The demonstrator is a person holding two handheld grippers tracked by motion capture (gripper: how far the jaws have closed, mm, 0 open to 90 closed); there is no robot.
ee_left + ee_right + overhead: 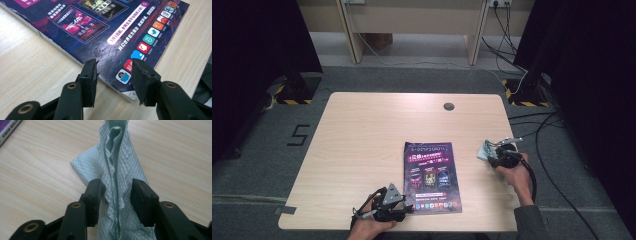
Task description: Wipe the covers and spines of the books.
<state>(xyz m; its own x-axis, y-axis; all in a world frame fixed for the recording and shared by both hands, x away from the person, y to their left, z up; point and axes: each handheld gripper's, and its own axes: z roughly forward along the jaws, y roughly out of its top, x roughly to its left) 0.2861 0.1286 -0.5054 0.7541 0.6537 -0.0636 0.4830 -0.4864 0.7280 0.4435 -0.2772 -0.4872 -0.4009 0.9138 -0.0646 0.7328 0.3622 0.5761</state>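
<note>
High view, left to right: your left gripper [408,208] at near tabletop [362,135] edge, fingers [90,75] parted, poised over near corner of magazine [432,176], gripping nothing. Magazine lies flat mid-tabletop; in left gripper view its far end is cut off, cover print Chinese, "3月1日" legible, rest too small. Your right gripper [486,149] at right side, fingers [93,195] straddling bunched pale green cloth [117,170]; whether they pinch it, cannot tell. Magazine spine reads "ION WORLD", start cropped.

A light wooden table [362,135] carries a magazine [432,175] and a pale cloth [484,150]
</note>
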